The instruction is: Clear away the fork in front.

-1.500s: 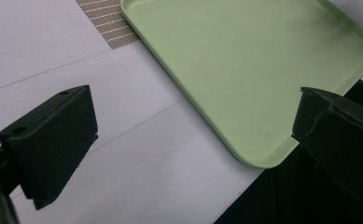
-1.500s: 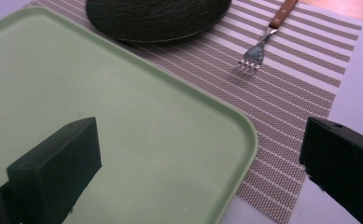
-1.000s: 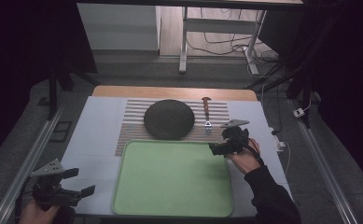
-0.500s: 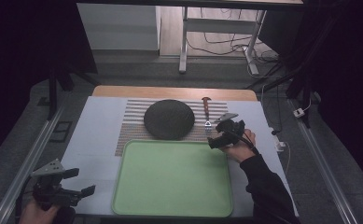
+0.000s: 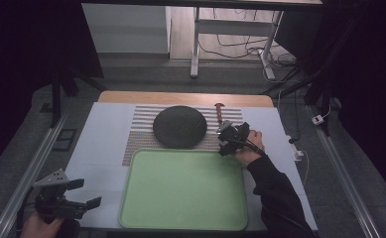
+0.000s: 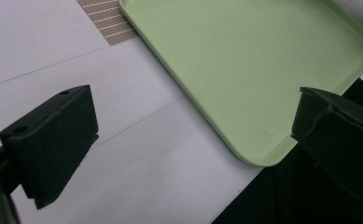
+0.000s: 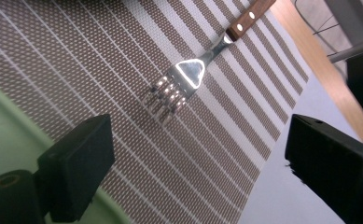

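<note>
Right gripper (image 7: 195, 154), jaws apart and just been closing, nearing the fork (image 7: 188, 79): straddling its wooden handle (image 7: 249, 16) suits best; left gripper (image 6: 193, 144) idling open.

Black claw (image 5: 228, 139), grey plate, dark sleeve (image 5: 275, 193)

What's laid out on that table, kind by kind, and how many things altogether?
Green tray: 1
Black round plate: 1
Wooden-handled fork: 1
Striped placemat: 1
Total: 4
</note>
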Motion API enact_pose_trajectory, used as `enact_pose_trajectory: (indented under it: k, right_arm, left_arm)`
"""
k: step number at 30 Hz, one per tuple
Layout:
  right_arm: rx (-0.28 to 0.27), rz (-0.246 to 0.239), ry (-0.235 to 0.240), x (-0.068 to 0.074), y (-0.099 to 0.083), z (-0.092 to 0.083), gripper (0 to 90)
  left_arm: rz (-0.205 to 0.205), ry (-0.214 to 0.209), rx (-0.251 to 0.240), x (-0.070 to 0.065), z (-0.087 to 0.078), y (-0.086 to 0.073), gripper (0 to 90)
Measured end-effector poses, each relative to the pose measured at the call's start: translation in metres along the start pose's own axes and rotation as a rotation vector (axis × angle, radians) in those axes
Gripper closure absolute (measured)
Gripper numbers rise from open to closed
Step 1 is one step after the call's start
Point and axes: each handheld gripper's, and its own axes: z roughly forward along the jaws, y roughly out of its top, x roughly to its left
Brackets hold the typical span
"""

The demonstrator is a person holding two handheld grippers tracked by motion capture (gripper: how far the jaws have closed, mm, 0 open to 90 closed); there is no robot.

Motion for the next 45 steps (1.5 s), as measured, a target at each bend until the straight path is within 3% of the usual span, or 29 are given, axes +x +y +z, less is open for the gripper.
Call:
enact_pose_trajectory:
  k: [2, 6, 7, 8, 10, 11, 12, 14, 16, 17, 19, 21, 22, 25, 26, 27, 29, 30, 31, 35, 38, 40, 41, 43, 44, 45]
  right_arm:
    - [0.014, -0.069, -0.041, 0.005, 0.005, 0.006, 15.4]
    - [0.038, -0.18, -0.076, 0.013, 0.01, 0.013, 27.6]
    - [0.038, -0.18, -0.076, 0.013, 0.01, 0.013, 27.6]
    - [0.046, -0.237, -0.09, 0.017, 0.012, 0.015, 37.5]
    - [0.048, -0.284, -0.103, 0.02, 0.012, 0.017, 47.1]
    - [0.053, -0.309, -0.09, 0.021, 0.012, 0.017, 54.3]
    - [0.053, -0.309, -0.09, 0.021, 0.012, 0.017, 54.3]
    - [0.051, -0.382, -0.073, 0.027, 0.012, 0.02, 69.4]
    - [0.059, -0.404, -0.099, 0.03, 0.012, 0.02, 72.7]
    - [0.066, -0.442, -0.117, 0.034, 0.012, 0.023, 81.6]
    - [0.061, -0.482, -0.129, 0.038, 0.01, 0.026, 84.2]
    - [0.053, -0.53, -0.174, 0.04, 0.01, 0.026, 89.0]
    - [0.062, -0.535, -0.165, 0.039, 0.011, 0.026, 89.4]
    - [0.064, -0.559, -0.234, 0.042, 0.009, 0.025, 90.0]
    - [0.053, -0.553, -0.234, 0.041, 0.009, 0.025, 90.0]
    - [0.057, -0.548, -0.203, 0.04, 0.009, 0.023, 90.0]
    - [0.053, -0.536, -0.2, 0.037, 0.01, 0.02, 90.0]
    - [0.039, -0.53, -0.233, 0.037, 0.01, 0.018, 90.0]
    - [0.039, -0.504, -0.201, 0.035, 0.01, 0.015, 90.0]
    - [-0.005, -0.478, -0.199, 0.03, 0.01, 0.007, 90.0]
    - [-0.025, -0.445, -0.152, 0.024, 0.009, -0.002, 90.0]
    - [-0.053, -0.386, -0.125, 0.019, 0.007, -0.012, 90.0]
    - [-0.053, -0.386, -0.125, 0.019, 0.007, -0.012, 90.0]
    - [-0.068, -0.341, -0.133, 0.017, 0.005, -0.021, 90.0]
    - [-0.094, -0.301, -0.105, 0.013, 0.003, -0.03, 90.0]
    - [-0.094, -0.301, -0.105, 0.013, 0.003, -0.03, 90.0]
  left_arm:
    - [0.001, 0.0, 0.001, 0.0, 0.0, 0.0, 0.2]
    - [0.0, -0.001, 0.0, 0.0, 0.0, 0.0, 0.2]
    - [0.0, -0.001, 0.001, 0.0, 0.0, 0.0, 0.2]
    - [0.0, -0.001, 0.001, 0.0, 0.0, 0.0, 0.3]
    - [0.001, -0.001, 0.001, 0.0, 0.0, 0.0, 0.3]
    - [0.001, -0.001, 0.002, 0.0, 0.0, 0.0, 0.2]
    - [0.001, 0.0, 0.003, 0.0, 0.0, 0.0, 0.2]
    - [0.002, 0.0, 0.003, 0.0, 0.0, 0.0, 0.3]
    - [0.002, -0.001, 0.005, 0.0, 0.0, 0.0, 0.3]
    - [0.003, 0.0, 0.005, 0.0, 0.0, 0.0, 0.3]
    - [0.004, 0.0, 0.006, 0.0, 0.0, 0.0, 0.3]
    - [0.005, 0.001, 0.006, 0.0, 0.0, 0.0, 0.3]
    - [0.005, 0.001, 0.006, 0.0, 0.0, 0.0, 0.3]
    - [0.005, 0.001, 0.007, -0.001, 0.0, 0.0, 0.3]
    - [0.006, 0.002, 0.008, -0.001, 0.0, 0.0, 0.3]
    - [0.009, 0.002, 0.008, -0.001, 0.0, 0.0, 0.2]
    - [0.008, 0.0, 0.007, -0.001, 0.0, 0.0, 0.2]
    - [0.009, -0.001, 0.006, -0.001, 0.0, 0.0, 0.2]
    - [0.009, -0.002, 0.005, -0.001, 0.0, 0.0, 0.2]
    - [0.01, -0.003, -0.002, -0.001, -0.001, 0.0, 0.0]
    - [0.008, -0.005, -0.006, -0.001, -0.002, -0.001, 0.0]
    - [0.006, -0.012, -0.007, -0.001, -0.002, -0.001, 0.0]
    - [0.009, -0.012, -0.006, -0.001, -0.002, 0.0, 0.0]
    - [0.013, -0.011, -0.007, -0.002, -0.001, 0.0, 0.0]
    - [0.015, -0.013, -0.008, -0.002, -0.001, 0.0, 0.0]
    - [0.016, -0.01, -0.01, -0.003, -0.001, 0.0, 0.0]
